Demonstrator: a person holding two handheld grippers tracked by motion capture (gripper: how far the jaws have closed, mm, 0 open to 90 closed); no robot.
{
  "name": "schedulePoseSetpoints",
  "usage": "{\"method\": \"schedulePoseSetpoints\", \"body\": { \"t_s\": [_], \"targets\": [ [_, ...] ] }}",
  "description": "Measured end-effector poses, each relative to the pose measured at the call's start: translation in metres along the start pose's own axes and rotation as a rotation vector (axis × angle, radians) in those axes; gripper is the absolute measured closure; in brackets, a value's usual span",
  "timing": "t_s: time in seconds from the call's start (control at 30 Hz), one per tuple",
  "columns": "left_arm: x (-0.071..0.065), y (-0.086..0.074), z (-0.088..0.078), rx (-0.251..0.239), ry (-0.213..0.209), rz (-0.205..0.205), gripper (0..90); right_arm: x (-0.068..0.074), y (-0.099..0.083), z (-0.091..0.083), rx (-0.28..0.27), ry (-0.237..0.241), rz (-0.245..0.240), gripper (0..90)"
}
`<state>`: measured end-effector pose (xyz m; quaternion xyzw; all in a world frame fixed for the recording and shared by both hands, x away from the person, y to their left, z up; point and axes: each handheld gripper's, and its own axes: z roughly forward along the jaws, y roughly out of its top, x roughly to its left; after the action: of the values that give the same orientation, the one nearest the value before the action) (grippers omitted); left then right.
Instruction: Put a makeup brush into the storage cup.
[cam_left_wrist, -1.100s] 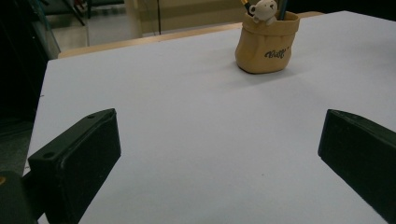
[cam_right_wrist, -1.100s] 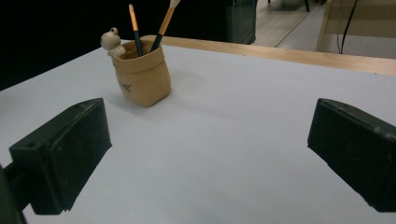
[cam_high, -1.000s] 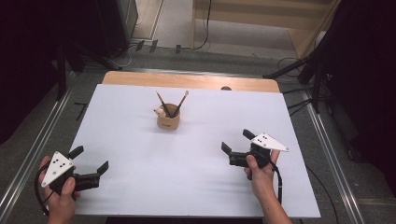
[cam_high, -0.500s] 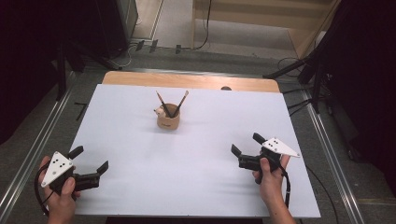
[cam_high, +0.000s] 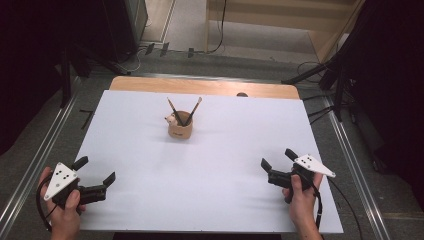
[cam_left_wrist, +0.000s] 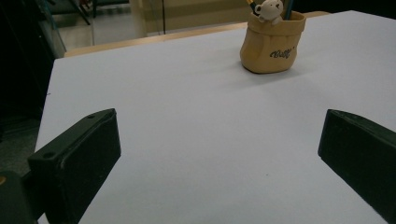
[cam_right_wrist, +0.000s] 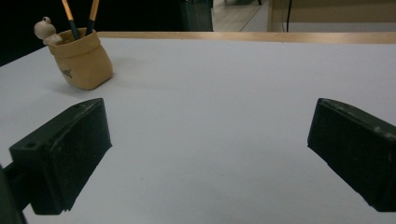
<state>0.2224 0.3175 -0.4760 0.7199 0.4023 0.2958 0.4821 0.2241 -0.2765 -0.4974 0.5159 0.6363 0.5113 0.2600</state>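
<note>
A tan sack-shaped pen holder (cam_high: 180, 128) with a small white bear figure on its rim stands upright on the white table top (cam_high: 215, 150), back of centre. Two pencils (cam_high: 192, 112) lean out of it. The same holder (cam_left_wrist: 271, 43) shows far ahead in the left gripper view and at the upper left as the holder (cam_right_wrist: 82, 57) in the right gripper view. My left gripper (cam_high: 95, 170) rests near the front left corner, open and empty. My right gripper (cam_high: 278, 159) sits at the front right, open and empty, pointing left and away.
A bare wooden strip (cam_high: 200, 86) runs along the table's far edge. Metal rails (cam_high: 352, 165) flank both sides. Black stands and cables (cam_high: 335, 75) sit on the floor behind and to the right.
My right gripper has drawn back toward the front right of the table, away from the holder. The left gripper has stayed put.
</note>
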Motion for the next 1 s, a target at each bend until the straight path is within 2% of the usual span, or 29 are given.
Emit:
{"method": "schedulePoseSetpoints", "body": {
  "t_s": [0.07, 0.4, 0.6, 0.7, 0.73, 0.9, 1.0],
  "targets": [
    [0.000, 0.000, 0.000, -0.004, 0.001, 0.000, 0.0, -0.004, -0.002, -0.005, -0.001, -0.009, 0.011, 0.0],
    [-0.001, 0.001, 0.000, -0.007, -0.004, -0.005, 0.0, -0.020, -0.009, -0.021, -0.002, -0.056, 0.003, 0.0],
    [0.000, 0.001, 0.000, -0.006, 0.005, -0.021, 0.0, -0.030, -0.014, -0.033, 0.028, -0.080, 0.010, 0.0],
    [0.000, 0.001, 0.001, -0.004, -0.002, -0.028, 0.0, -0.032, -0.015, -0.039, 0.035, -0.078, -0.015, 0.0],
    [0.000, 0.001, 0.001, -0.003, -0.001, -0.028, 0.0, -0.033, -0.016, -0.042, 0.034, -0.082, -0.032, 0.0],
    [0.000, 0.002, 0.001, -0.005, -0.009, -0.035, 0.0, -0.040, -0.018, -0.054, -0.001, -0.133, -0.041, 0.0],
    [0.000, 0.002, 0.001, -0.013, -0.017, -0.040, 0.0, -0.047, -0.017, -0.060, -0.026, -0.125, 0.000, 0.0]
  ]
}}
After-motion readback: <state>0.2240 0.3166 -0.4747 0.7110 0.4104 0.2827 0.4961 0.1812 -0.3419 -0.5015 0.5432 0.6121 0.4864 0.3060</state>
